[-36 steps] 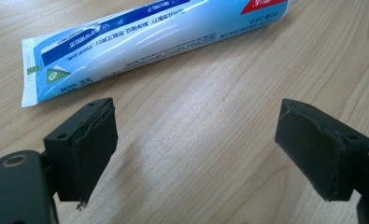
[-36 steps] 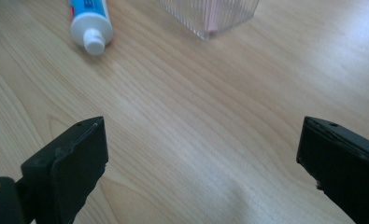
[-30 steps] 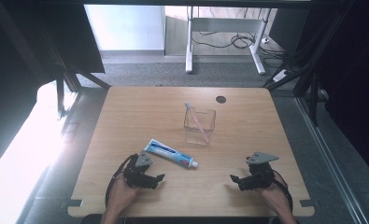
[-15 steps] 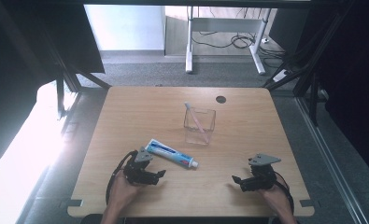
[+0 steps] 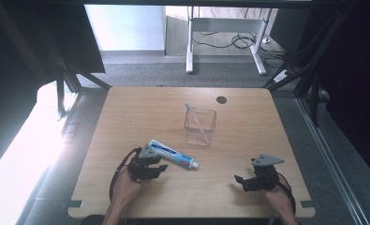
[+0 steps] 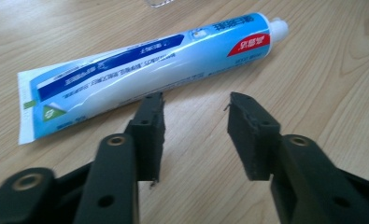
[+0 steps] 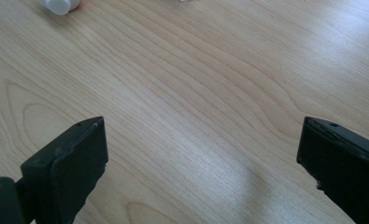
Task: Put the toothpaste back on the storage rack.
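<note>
A blue and white toothpaste tube lies flat on the wooden table, its white cap pointing right. My left gripper rests just in front of the tube. Its jaws have just been closing and stand partly open, with only bare wood between them. My right gripper sits near the front right edge, open wide over bare table. A clear square cup stands mid-table with a pink toothbrush leaning inside it.
A round cable hole sits near the table's far edge. Beyond the table are a grey floor and the white legs of another desk. Dark frame struts flank both sides.
The left gripper's jaws have drawn closer together beside the tube. Both hands stay about where they were.
</note>
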Motion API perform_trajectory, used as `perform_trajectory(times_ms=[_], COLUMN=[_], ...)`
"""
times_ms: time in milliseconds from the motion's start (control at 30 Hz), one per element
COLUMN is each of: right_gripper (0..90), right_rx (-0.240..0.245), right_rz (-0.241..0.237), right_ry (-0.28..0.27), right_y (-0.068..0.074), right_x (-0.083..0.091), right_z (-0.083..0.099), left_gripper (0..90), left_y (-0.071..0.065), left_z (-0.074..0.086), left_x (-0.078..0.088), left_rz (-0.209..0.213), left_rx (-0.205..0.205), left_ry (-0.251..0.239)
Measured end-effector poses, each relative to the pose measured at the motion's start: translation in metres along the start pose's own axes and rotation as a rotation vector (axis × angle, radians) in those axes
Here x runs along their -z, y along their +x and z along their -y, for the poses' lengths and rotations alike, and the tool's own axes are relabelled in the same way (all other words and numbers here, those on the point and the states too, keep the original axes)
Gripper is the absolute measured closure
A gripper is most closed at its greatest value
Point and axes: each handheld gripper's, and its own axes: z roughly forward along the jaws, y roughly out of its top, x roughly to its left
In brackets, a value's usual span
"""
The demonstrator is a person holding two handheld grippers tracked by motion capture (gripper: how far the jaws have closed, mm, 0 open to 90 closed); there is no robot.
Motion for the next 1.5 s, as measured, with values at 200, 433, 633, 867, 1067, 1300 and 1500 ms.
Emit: perform_trajectory(times_ms=[200, 433, 633, 867, 1067, 1300, 1500], right_gripper=[2.9, 3.4, 3.7, 3.9, 4.2, 4.5, 4.7], right_rx=[-0.003, -0.003, 0.003, 0.003, 0.007, 0.017, 0.019], right_rz=[0.007, 0.009, 0.013, 0.012, 0.008, 0.006, 0.002], right_ry=[0.003, 0.004, -0.002, -0.004, 0.003, 0.010, 0.015], right_y=[-0.001, 0.000, 0.000, -0.001, 0.000, 0.000, 0.001], right_x=[-0.001, -0.001, 0.000, 0.000, -0.001, -0.002, -0.003], right_z=[0.001, 0.001, 0.001, 0.002, 0.002, 0.002, 0.003], left_gripper=[79.5, 89.7, 89.7, 89.7, 89.7, 89.7, 89.7], left_y=[0.003, 0.001, -0.003, -0.005, -0.010, -0.014, -0.019], left_z=[-0.011, -0.033, -0.049, -0.062, -0.069, -0.072, -0.072], left_x=[-0.004, -0.012, -0.027, -0.046, -0.063, -0.079, -0.083], left_rz=[0.025, 0.034, 0.026, 0.030, 0.041, 0.040, 0.042], left_rx=[0.001, -0.014, -0.032, -0.018, -0.009, 0.000, -0.018], left_ry=[0.001, 0.010, 0.033, 0.039, 0.053, 0.074, 0.100])
